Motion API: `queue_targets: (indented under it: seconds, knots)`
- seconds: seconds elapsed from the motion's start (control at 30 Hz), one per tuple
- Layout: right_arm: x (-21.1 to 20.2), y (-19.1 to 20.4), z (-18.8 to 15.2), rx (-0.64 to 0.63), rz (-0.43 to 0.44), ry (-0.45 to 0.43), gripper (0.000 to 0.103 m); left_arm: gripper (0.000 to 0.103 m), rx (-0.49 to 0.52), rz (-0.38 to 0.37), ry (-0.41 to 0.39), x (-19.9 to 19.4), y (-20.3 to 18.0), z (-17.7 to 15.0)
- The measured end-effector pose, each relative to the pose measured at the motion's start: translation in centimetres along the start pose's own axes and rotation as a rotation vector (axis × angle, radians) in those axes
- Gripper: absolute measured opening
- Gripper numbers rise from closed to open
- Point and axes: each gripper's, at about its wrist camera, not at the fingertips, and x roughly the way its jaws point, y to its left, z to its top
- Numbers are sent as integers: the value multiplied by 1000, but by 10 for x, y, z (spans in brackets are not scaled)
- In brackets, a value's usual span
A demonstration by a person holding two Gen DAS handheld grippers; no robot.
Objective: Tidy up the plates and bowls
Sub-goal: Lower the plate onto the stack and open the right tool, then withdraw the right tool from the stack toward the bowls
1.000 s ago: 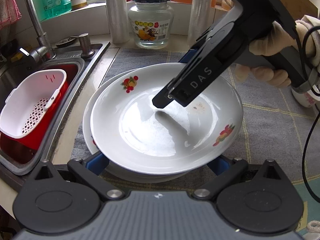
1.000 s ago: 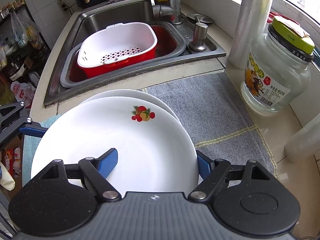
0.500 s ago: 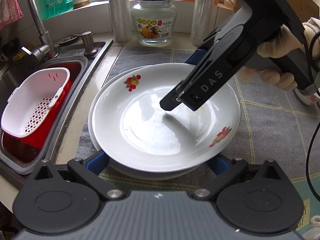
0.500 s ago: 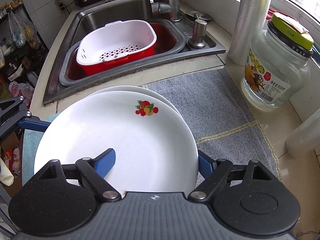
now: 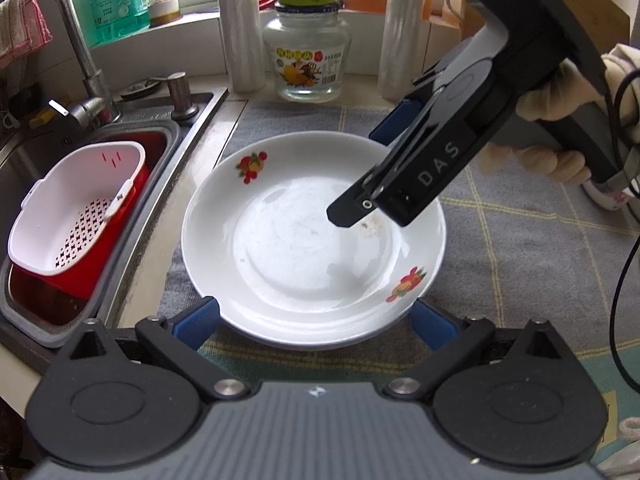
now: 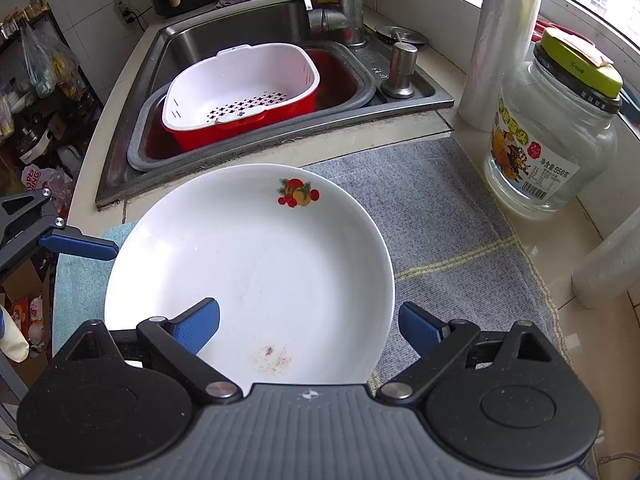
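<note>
On the grey mat point(image 6: 440, 208) beside the sink point(image 6: 224, 40), the white fruit-print plate point(image 6: 256, 256) sits nested on a plate below, so this stacking step looks done; other dishes aren't visible. Right gripper point(image 6: 308, 324) straddles the near rim, its jaws just opened wide, pads off the plate. Left gripper point(image 5: 316, 316) is angled down, spread wide around the opposite rim, gripping nothing.
</note>
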Motion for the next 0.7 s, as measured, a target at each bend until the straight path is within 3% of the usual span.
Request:
queue_targets:
  seconds: [0.23,0.7]
  knots:
    - [-18,1,-4,35,-44,-69,103,101,18,23,-95,-15,-2,2]
    - [-48,21,-36,58,-168,-155,103,102,-18,34,-128,-18,2,-4]
